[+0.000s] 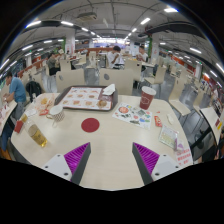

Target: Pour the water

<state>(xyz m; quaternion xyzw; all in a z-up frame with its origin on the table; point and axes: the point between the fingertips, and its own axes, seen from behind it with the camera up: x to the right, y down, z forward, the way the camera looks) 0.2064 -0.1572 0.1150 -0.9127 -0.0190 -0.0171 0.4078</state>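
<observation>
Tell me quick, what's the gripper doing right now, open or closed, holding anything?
Gripper: open, holding nothing; the red coaster lies on the table just ahead of its fingers.

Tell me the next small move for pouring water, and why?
Probably ease the hand-held gripper forward and to the right toward the paper cup. The fingers are open with nothing between them, and the cup stands upright well beyond them, behind the printed placemat. The red coaster lies bare ahead. I cannot tell which vessel holds water.
</observation>
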